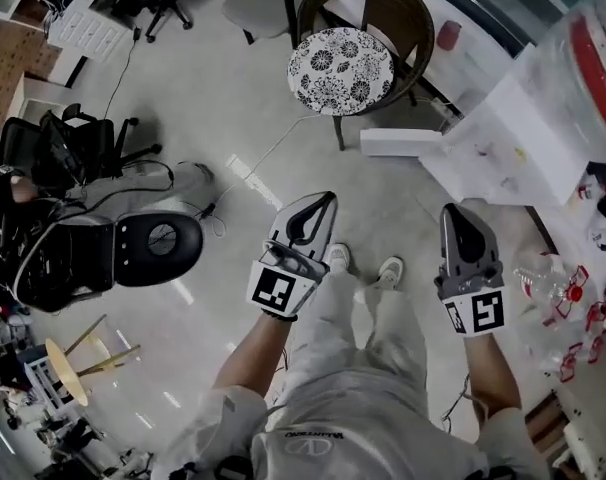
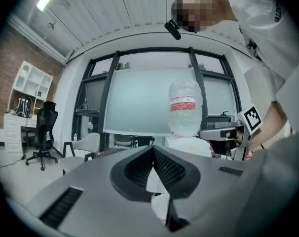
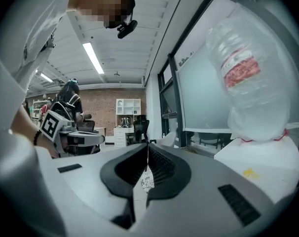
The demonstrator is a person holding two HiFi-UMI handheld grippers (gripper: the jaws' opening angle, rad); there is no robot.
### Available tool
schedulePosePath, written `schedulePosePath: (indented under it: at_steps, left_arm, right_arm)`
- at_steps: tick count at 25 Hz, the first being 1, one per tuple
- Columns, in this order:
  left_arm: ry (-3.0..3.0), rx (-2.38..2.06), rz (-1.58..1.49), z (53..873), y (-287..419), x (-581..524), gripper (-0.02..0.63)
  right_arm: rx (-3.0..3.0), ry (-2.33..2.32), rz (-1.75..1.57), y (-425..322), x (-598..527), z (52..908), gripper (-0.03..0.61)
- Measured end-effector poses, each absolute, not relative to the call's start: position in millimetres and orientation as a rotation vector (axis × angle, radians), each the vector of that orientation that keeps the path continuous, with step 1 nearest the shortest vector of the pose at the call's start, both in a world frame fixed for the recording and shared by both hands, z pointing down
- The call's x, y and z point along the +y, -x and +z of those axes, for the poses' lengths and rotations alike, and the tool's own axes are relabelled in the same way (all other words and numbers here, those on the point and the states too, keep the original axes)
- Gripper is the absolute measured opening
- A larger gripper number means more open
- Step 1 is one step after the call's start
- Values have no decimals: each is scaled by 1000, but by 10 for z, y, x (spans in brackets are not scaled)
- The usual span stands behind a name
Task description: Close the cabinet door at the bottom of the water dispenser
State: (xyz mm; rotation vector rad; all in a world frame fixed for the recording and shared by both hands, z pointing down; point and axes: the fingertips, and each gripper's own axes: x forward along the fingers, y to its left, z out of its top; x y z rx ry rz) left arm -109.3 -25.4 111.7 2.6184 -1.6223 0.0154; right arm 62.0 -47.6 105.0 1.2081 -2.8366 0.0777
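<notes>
My left gripper (image 1: 326, 200) and right gripper (image 1: 453, 211) were both pressed together, empty; the water dispenser (image 1: 503, 143) stood ahead-right, nearer the right gripper; what I took for its cabinet door (image 1: 398, 142) jutted left.

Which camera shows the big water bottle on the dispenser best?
The right gripper view: the water bottle fills its right side, red label plain. The left gripper view shows it whole but smaller; the head view catches only part at its upper right edge.
</notes>
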Motion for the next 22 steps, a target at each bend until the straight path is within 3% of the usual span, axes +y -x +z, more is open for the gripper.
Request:
schedulePosePath:
  at_steps: [5, 15, 22]
  left_arm:
    - [-2713, -1597, 82, 2236, 1216, -689, 8]
    - [-2797, -1541, 47, 4762, 1363, -1522, 8]
    - [-2823, -1491, -17, 5803, 1396, -1906, 9]
  right_arm:
    - [-2856, -1212, -61, -394, -840, 2048, 17]
    - [-2924, -1078, 45, 5, -1530, 4664, 17]
    - [-2954, -1048, 16, 125, -1851, 5734, 17]
